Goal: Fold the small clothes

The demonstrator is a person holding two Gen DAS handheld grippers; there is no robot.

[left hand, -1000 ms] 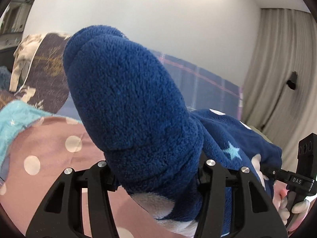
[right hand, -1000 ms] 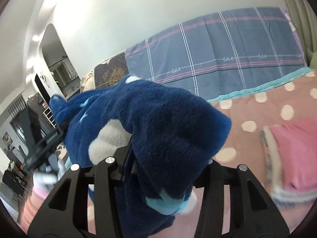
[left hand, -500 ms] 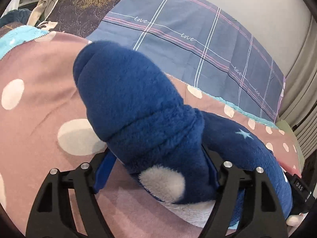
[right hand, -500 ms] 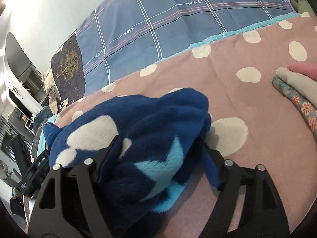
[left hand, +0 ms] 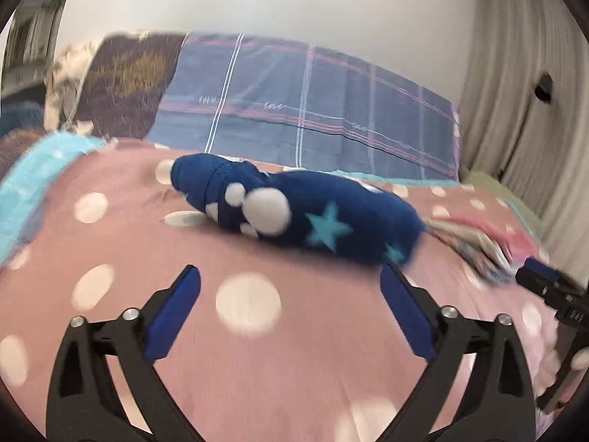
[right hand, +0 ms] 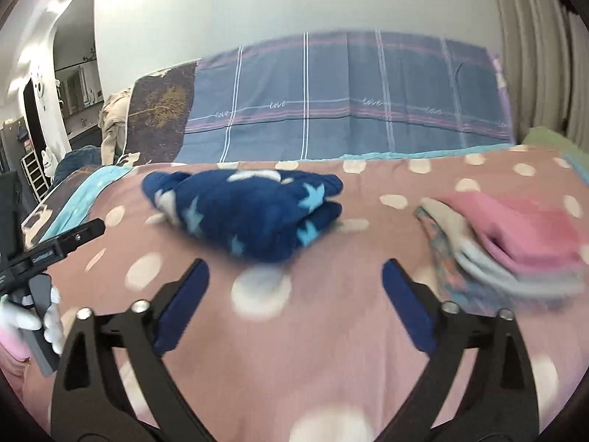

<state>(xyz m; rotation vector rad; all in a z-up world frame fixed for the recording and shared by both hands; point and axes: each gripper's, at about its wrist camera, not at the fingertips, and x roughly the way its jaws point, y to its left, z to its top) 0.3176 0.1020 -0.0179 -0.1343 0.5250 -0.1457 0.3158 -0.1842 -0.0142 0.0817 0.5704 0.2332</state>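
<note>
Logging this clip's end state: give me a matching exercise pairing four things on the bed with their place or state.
Column one:
1. navy fleece garment with stars
2. pink folded cloth on the stack
3. left gripper
4. blue plaid cover

Column two:
A. open, holding nothing
B. folded into a bundle on the dotted pink sheet
C. upright behind the bed
D. to the right of the navy bundle, on other folded pieces

Pairs: 1-B, 2-D, 3-A, 4-C
</note>
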